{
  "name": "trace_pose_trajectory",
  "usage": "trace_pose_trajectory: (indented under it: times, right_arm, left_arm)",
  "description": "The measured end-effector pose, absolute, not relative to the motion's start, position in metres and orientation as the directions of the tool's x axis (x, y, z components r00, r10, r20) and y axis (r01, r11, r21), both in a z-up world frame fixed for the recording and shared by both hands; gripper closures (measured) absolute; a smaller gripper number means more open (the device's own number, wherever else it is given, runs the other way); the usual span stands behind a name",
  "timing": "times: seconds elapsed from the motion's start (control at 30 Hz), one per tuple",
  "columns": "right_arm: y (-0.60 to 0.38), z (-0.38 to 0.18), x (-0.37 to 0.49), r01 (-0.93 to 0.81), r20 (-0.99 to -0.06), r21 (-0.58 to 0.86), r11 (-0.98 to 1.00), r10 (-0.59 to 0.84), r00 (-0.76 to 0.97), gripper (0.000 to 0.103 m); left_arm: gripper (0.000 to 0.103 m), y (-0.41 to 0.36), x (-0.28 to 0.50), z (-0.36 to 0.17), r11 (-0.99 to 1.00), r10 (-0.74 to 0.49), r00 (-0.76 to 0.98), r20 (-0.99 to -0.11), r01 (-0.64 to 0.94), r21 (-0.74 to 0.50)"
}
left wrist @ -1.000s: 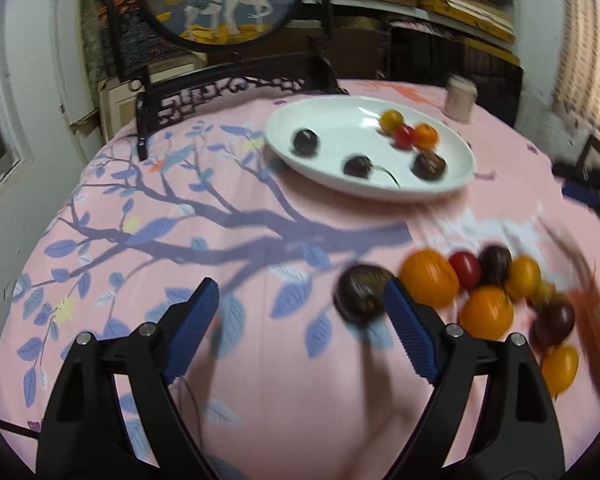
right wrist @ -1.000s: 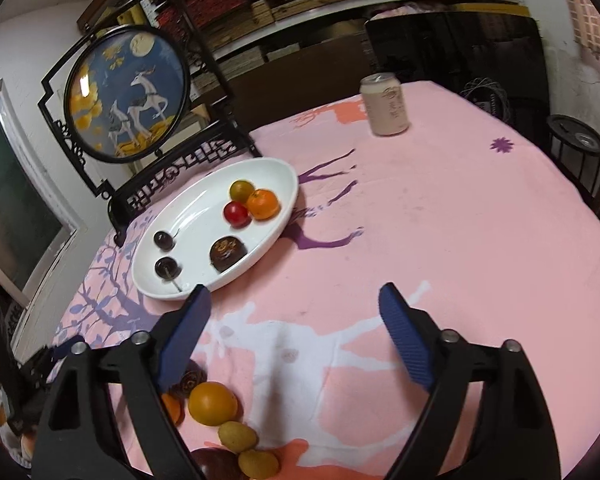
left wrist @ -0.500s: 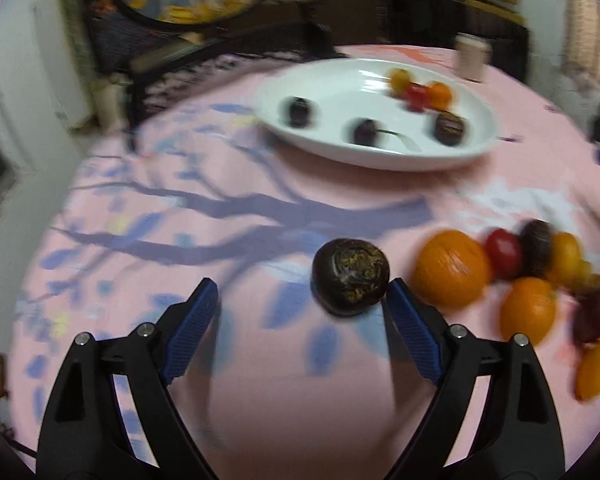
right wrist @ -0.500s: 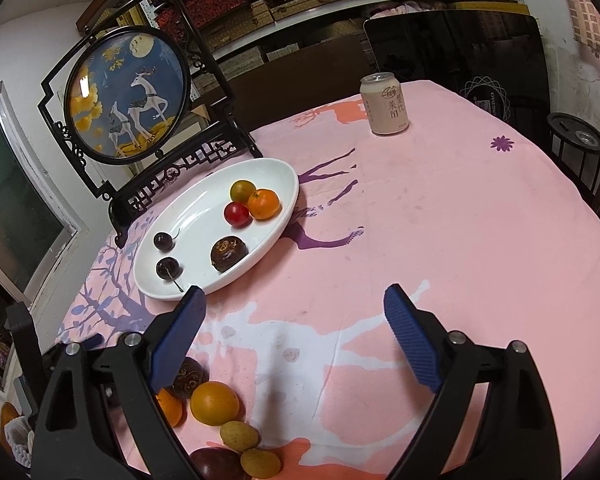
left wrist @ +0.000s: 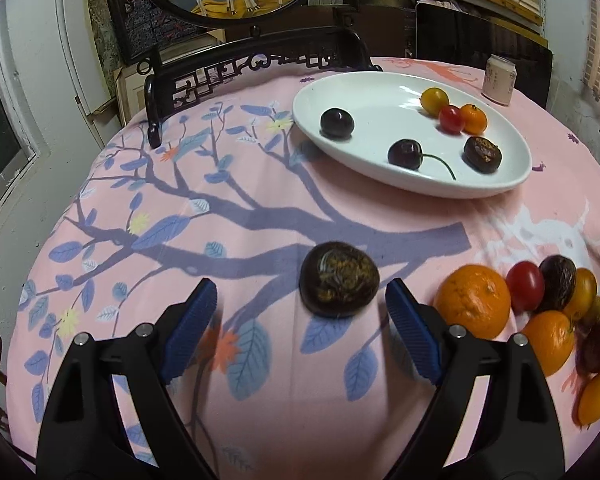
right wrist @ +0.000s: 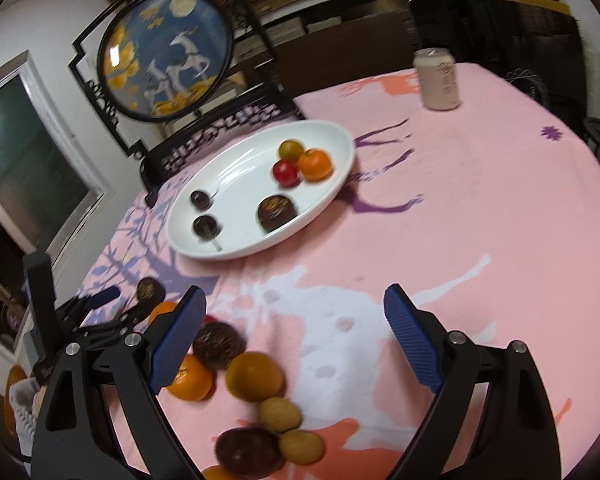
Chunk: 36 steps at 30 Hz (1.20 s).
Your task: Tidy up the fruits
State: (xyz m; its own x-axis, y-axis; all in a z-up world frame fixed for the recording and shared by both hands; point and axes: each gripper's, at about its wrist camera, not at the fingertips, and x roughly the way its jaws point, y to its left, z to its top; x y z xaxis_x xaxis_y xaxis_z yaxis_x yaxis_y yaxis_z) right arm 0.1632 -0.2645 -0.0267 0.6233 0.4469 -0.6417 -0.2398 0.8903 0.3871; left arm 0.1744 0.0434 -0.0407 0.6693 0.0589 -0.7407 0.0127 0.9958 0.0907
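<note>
The dark round fruit (left wrist: 339,283) sits on the table (left wrist: 260,208) just in front of the left claw (left wrist: 300,304), whose fingers are wide apart.

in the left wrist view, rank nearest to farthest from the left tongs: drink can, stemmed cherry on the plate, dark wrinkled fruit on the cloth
1. Dark wrinkled fruit: just ahead of the open left tongs, right of centre.
2. Stemmed cherry: on the white plate's near side.
3. Drink can: far right, beyond the plate.
</note>
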Motion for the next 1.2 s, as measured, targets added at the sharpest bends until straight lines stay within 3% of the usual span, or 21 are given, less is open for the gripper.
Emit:
trace_pose_trajectory:
  times: [0.07,0.13,0.33,0.57,0.73,0.9,0.97,1.2]
  right_arm:
    - [-0.261,-0.028,0.162,-0.251,-0.645,0.388,0.887,0.455,0.614,0.012]
    - [-0.258,-0.029,0.161,-0.258,-0.646,0.396,0.881,0.467,0.603,0.012]
    - [-0.250,-0.036,0.161,-0.288,-0.659,0.434,0.853,0.519,0.544,0.028]
    - [-0.216,-0.044,0.159,-0.376,-0.689,0.398,0.837,0.543,0.480,0.041]
    - [-0.194,-0.048,0.157,-0.428,-0.743,0.235,0.873,0.445,0.500,0.042]
    - [-0.236,-0.037,0.166,-0.286,-0.715,0.233,0.929,0.363,0.597,0.042]
    - [-0.256,-0.036,0.171,-0.248,-0.699,0.313,0.917,0.399,0.593,0.042]
    - [-0.243,-0.042,0.170,-0.286,-0.725,0.282,0.916,0.399,0.561,0.042]
  left_arm:
    - [0.019,0.043,0.179,-0.042,0.996,0.052,0.664,-0.746,0.015,0.083]
    - [0.038,0.041,0.185,-0.045,0.998,0.020,0.643,-0.766,0.034,0.055]
    - [0.055,0.035,0.186,-0.048,0.997,-0.014,0.637,-0.771,0.066,0.036]
    - [0.057,0.032,0.185,-0.048,0.997,-0.009,0.638,-0.770,0.069,0.045]
    - [0.057,0.032,0.184,-0.048,0.997,-0.011,0.638,-0.770,0.069,0.044]
    - [0.057,0.033,0.185,-0.048,0.997,-0.015,0.637,-0.771,0.068,0.037]
    - [0.056,0.033,0.185,-0.048,0.997,-0.014,0.637,-0.770,0.068,0.038]
    - [0.056,0.033,0.185,-0.048,0.997,-0.013,0.637,-0.770,0.068,0.039]
